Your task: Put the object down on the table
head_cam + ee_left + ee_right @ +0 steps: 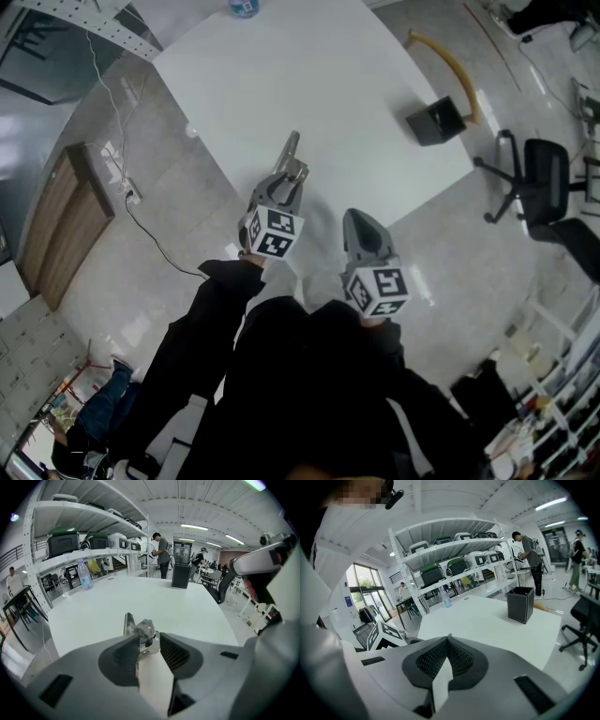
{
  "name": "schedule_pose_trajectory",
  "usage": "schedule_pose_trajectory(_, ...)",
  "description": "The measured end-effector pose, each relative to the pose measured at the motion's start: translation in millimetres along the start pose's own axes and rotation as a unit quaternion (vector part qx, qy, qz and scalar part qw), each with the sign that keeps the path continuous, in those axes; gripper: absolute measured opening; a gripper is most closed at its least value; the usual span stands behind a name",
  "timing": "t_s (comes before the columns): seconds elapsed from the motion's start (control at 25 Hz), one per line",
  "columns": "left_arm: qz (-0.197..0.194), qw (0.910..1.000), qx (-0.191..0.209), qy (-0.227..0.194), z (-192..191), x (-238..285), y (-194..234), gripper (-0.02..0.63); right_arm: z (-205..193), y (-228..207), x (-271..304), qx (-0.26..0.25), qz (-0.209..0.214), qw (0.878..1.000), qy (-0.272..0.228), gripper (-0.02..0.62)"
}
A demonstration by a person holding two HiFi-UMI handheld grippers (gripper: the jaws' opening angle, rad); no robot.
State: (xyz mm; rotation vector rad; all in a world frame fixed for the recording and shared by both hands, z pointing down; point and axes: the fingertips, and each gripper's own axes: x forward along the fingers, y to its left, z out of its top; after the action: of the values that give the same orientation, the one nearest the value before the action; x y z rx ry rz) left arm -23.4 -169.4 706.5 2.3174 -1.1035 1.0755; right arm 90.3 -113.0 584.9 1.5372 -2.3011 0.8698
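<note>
Step in hand: the release, by the look of it; the left tool [149, 643] is opening its jaws over the white tabletop [201, 606]
Left tool state: jaws parting, with a shiny metal object [140, 631] between their tips, the pads no longer plainly pressing on it
Object: at the tool's very tip, its narrow end pointing ahead of the jaws; contact with the tabletop cannot be told
Other hand: the right tool [447, 644] has its jaws together and empty
Next move: probably draw the left tool straight back without dragging the object
</note>
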Motion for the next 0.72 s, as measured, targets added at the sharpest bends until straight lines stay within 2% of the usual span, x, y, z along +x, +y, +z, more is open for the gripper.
schedule_pose_trajectory(0.72,0.016,0.9987,-0.016,-0.045,24.6,-43.9,-2.7,0.121,7.2,23.1,-22.8,-0.014,0.006,1.000,-0.020,0.002)
